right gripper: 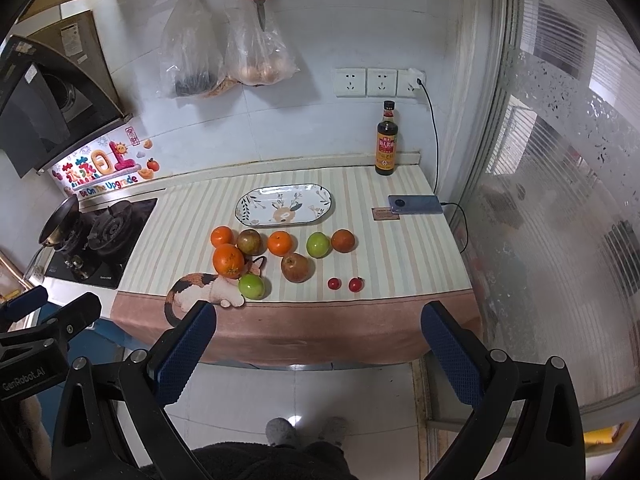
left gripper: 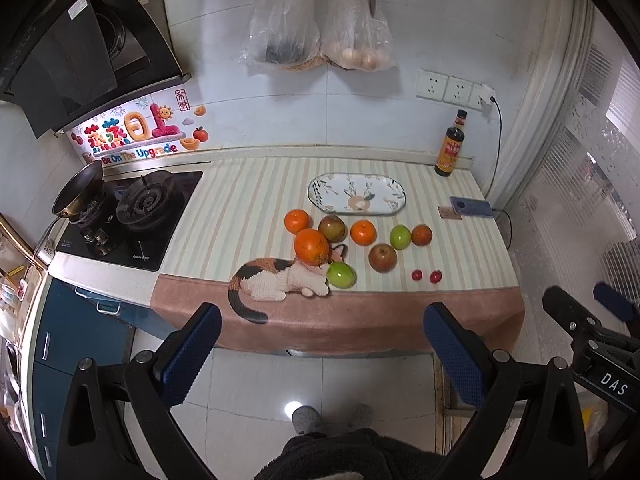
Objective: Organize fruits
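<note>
The left gripper point(left gripper: 322, 326) and right gripper point(right gripper: 318, 326) hover before the counter point(right gripper: 400, 248), jaws released (both empty). The fruits point(right gripper: 280, 254) lie scattered just in front of the oval plate point(right gripper: 256, 216).

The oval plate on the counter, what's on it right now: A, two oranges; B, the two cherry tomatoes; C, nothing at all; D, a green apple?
C: the oval plate shows only its printed pattern, while the oranges, the green apples and the two cherry tomatoes all lie on the striped cloth in front of it.
</note>
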Available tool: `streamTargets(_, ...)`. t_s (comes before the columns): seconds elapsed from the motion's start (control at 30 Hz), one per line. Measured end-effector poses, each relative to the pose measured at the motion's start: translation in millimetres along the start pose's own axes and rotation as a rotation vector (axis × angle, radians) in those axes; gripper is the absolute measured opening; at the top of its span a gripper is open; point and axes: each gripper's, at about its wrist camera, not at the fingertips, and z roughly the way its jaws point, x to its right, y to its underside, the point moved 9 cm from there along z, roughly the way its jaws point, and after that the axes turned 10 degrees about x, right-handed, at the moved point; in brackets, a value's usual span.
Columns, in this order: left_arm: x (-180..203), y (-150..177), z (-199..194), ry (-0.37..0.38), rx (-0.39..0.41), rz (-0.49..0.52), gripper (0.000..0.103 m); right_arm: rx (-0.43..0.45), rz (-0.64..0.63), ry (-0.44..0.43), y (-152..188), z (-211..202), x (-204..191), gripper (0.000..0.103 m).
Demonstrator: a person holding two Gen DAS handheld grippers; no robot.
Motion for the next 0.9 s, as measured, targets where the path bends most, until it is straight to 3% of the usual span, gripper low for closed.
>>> streamTargets(0.2,-29,-19,37,-0.102,0.066,0.015,0.103,0.026,0.080,-0.048,4,36,-6,0.103)
streamTargets(0.33,-57,-20,85,-0.115,0.024,0.012,0.103,-0.004,0.124,-0.041,11,78,-15,0.103)
streamTargets(0.63,-79,0,223,-0.038,-0.263,-0.066,0.103,-0.161,0.123,-0.009,37,200,-36,0.103)
streamTargets(0.9,-67,38,347,0.053,-0.572,-0.268,0.101,-0.344,0.158,-0.058,56,331,-30,0.103)
